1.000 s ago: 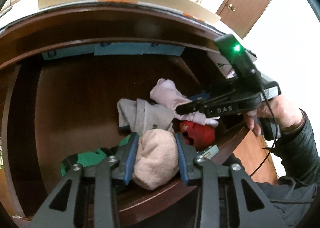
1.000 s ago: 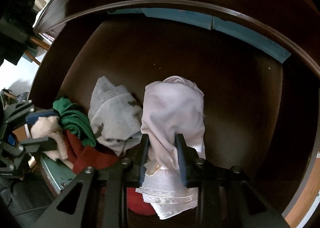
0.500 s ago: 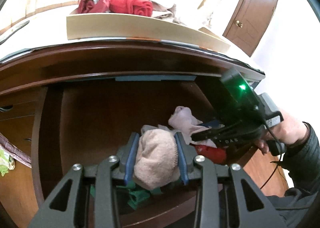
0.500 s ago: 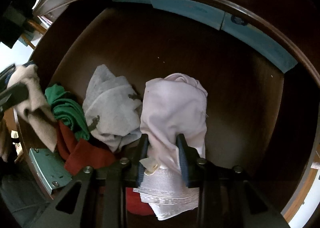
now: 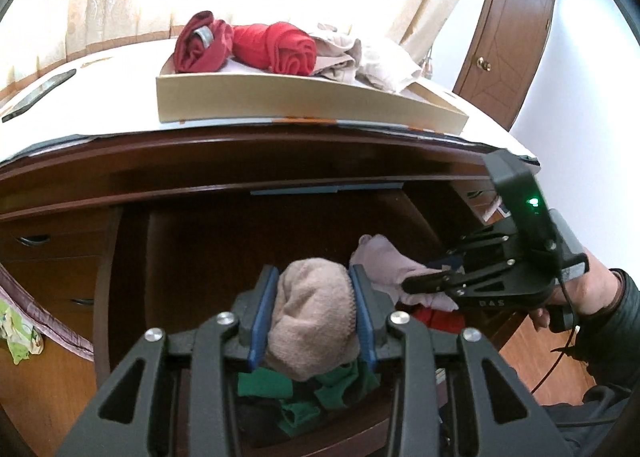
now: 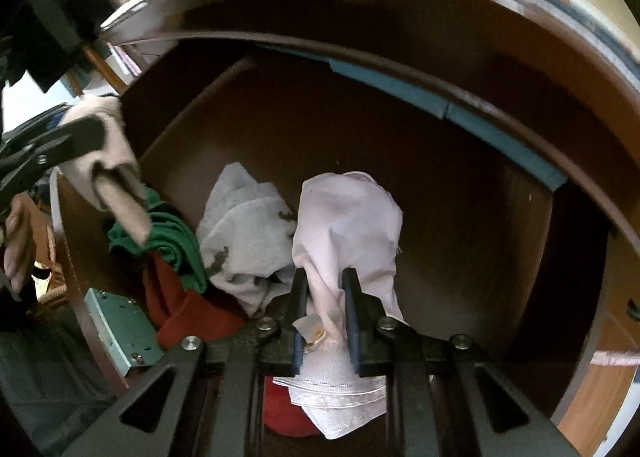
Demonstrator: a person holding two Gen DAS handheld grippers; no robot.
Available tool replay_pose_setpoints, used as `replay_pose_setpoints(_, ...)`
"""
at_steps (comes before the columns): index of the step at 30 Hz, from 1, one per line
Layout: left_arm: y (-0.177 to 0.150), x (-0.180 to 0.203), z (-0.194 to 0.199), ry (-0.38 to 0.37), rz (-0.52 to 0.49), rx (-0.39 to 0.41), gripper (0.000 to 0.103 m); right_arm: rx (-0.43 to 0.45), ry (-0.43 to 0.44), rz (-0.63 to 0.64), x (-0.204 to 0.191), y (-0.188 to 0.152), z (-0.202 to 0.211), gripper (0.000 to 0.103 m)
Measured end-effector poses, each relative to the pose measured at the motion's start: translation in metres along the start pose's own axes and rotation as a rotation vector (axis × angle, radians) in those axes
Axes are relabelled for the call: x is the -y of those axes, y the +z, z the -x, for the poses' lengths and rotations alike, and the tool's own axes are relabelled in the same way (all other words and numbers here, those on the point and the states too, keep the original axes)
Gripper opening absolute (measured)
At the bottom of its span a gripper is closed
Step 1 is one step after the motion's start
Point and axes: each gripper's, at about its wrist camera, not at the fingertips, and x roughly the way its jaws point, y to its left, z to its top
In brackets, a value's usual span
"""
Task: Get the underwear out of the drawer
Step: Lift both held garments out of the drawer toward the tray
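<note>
My left gripper is shut on a rolled beige underwear piece, held above the open dark wooden drawer. It also shows at the left of the right wrist view as the beige piece. My right gripper is shut on a pale pink underwear piece with a white lace hem, inside the drawer. From the left wrist view, the right gripper pinches that pink piece. Green, grey and red garments lie in the drawer.
On the desktop above stands a cardboard tray with red rolled garments and pale cloth. A phone lies at the left. Closed drawers sit left of the open one. A person's hand holds the right gripper.
My left gripper has lifted the beige piece up out of the drawer and tilted upward, bringing the desktop tray into view. My right gripper has tightened on the pink piece and risen slightly.
</note>
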Motion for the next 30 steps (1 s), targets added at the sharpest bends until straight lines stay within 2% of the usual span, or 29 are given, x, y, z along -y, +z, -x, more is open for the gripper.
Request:
replay_pose_setpoints(5,-0.004,-0.002,0.003,0.005,0.005,0.010,0.035,0.078,-0.013,0.031,-0.010,-0.007,0.016,0.018)
replay_pose_setpoints(13,-0.004,0.001,0.008,0.012,-0.003,0.034,0.035,0.187,-0.008,0.025,0.001,-0.015,0.037,0.018)
replay_pose_setpoints(30,-0.004,0.005,0.020,0.046,-0.013,0.097,0.035,0.350,-0.013,0.069,0.003,-0.038,0.077,0.018)
